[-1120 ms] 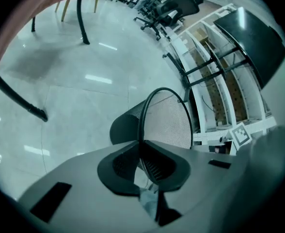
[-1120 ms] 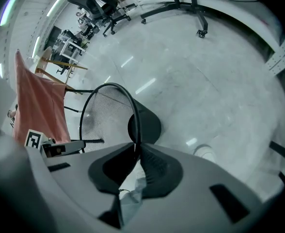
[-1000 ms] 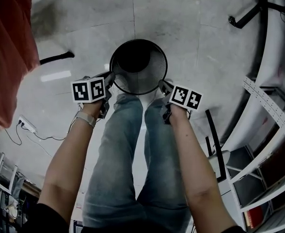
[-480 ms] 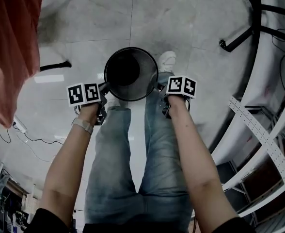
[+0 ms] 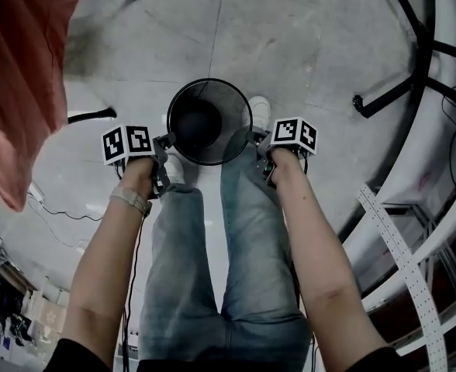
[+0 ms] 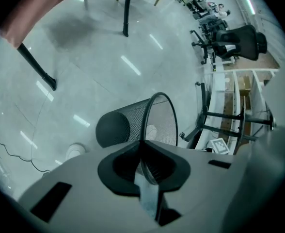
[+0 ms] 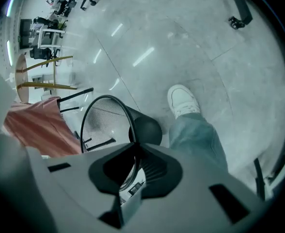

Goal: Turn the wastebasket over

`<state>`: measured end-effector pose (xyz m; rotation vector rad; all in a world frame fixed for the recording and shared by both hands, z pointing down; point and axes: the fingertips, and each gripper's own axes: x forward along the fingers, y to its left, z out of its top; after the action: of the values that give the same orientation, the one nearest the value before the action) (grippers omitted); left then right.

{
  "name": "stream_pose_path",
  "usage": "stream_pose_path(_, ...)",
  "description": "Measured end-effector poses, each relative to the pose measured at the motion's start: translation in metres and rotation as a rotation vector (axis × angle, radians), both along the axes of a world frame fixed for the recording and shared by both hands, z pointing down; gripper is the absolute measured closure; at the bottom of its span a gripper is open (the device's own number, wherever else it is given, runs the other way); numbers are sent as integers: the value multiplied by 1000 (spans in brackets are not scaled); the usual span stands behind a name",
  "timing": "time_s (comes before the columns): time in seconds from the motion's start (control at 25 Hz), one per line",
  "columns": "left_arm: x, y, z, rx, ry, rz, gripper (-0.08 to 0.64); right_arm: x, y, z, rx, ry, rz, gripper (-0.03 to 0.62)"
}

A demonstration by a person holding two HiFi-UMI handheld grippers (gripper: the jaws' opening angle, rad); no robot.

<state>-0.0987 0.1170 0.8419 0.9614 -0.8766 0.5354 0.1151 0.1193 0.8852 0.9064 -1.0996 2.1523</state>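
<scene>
A black wire-mesh wastebasket [image 5: 209, 121] hangs above the floor, mouth up toward the head camera, held between both grippers. My left gripper [image 5: 163, 142] is shut on the basket's rim at its left side. My right gripper [image 5: 256, 136] is shut on the rim at the opposite side. In the left gripper view the wastebasket [image 6: 133, 123] tilts away, its rim pinched in the left gripper [image 6: 143, 155]. In the right gripper view the wastebasket [image 7: 118, 123] shows its solid round bottom toward the shoe, with the right gripper [image 7: 133, 154] clamped on the rim wire.
The person's jeans-clad legs [image 5: 236, 239] and a white shoe [image 5: 260, 111] stand right under the basket. An orange cloth [image 5: 19, 76] hangs at the left. Black chair legs [image 5: 391, 91] and a white shelf frame [image 5: 414, 231] lie at the right. A cable [image 5: 57, 211] runs over the floor at left.
Both grippers have carried the wastebasket forward and up, away from the legs. Its dark bottom now shows more centred through the mouth. Both grips held.
</scene>
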Motion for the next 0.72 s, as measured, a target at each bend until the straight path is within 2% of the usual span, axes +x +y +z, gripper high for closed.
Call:
stream_pose_path(0.16,14,-44,-6,63,-14,-40,520,12,-39,6,38,-19,9,551)
stream_pose_path(0.4,34,-111,1,172,-2,-106,505,29,-92,27,59,-59,111,549)
stream_pose_path(0.6,50,-158,16,202,27,-184,500,44,-124,52,23,-108,211,548)
stream_pose_path(0.72,61,-184,29,181,27,-210,497,53,-142,70,-7,-131,245,546)
